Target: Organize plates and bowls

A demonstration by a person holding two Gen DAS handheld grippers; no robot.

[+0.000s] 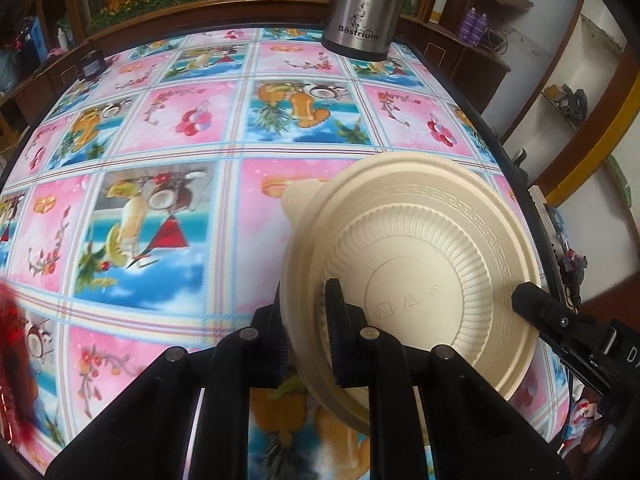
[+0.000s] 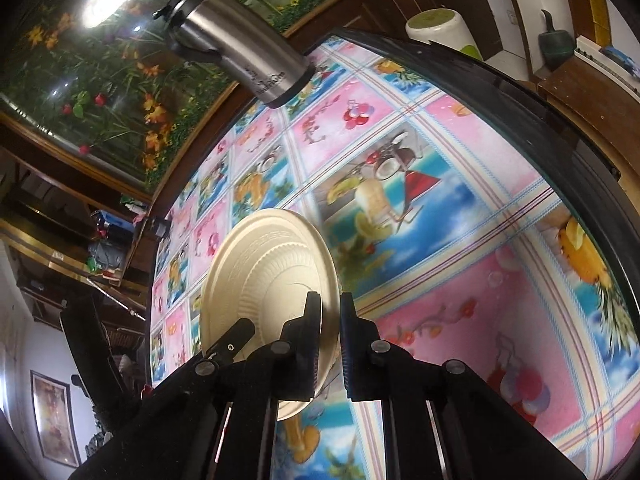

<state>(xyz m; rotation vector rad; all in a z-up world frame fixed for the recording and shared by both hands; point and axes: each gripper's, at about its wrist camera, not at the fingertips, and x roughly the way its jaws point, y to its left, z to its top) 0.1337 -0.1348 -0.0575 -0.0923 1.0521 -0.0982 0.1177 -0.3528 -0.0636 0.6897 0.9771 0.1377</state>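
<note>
The left gripper (image 1: 306,344) is clenched on the near rim of a cream plastic plate (image 1: 412,276), 1 finger on each face, and holds it tilted above the desk (image 1: 168,148) with its ribbed underside facing the left wrist camera. A second cream piece (image 1: 298,196), either a bowl or another plate, peeks from behind the plate's upper left edge. The right gripper (image 2: 330,340) straddles the opposite rim of the plate (image 2: 264,280); its left finger lies on the plate while a narrow gap shows beside the right finger, so a firm grasp cannot be told. Farther out, a steel flask (image 1: 356,8) stands at the far edge of the fruit-patterned tablecloth (image 2: 460,208).
</note>
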